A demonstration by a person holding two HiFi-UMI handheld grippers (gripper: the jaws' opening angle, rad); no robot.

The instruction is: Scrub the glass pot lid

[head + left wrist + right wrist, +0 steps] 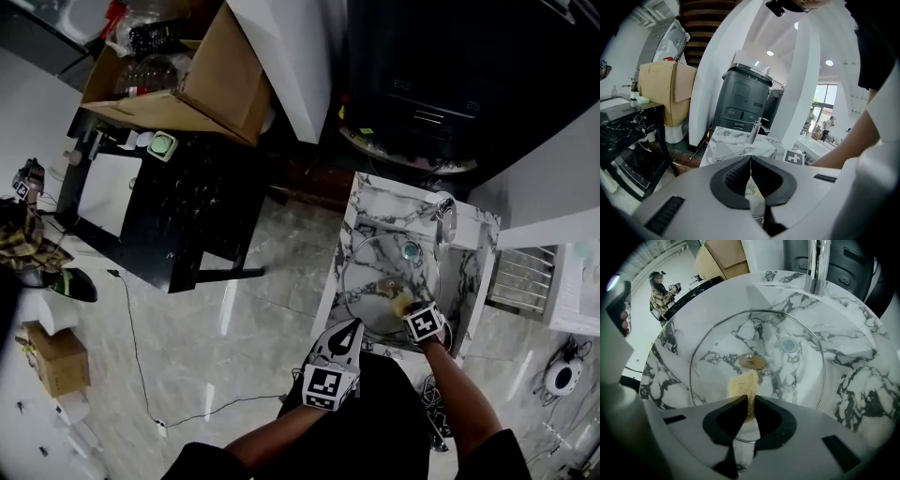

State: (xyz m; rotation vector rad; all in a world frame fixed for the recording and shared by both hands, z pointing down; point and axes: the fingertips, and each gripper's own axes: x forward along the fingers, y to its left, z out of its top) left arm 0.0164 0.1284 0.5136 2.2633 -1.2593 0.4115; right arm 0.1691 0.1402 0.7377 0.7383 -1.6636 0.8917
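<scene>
The round glass pot lid (386, 278) lies in the marble sink (375, 200). In the right gripper view the lid (797, 376) shows a brown oval fitting with a screw (751, 361) at its centre. My right gripper (751, 400) is shut on a tan sponge (743, 385), whose free end rests on the glass just short of that fitting. From the head view the right gripper (409, 306) and the sponge (401, 301) sit over the lid's near part. At the sink's near left edge my left gripper (353, 326) stays outside the basin. Its jaws (750, 159) are shut, with nothing seen between them.
A chrome tap (445, 220) stands at the sink's far side, above the drain (789, 345). A black table (178, 211) and a cardboard box (192, 75) are to the left. A cable (136, 347) trails over the floor. A person (23, 234) stands far left.
</scene>
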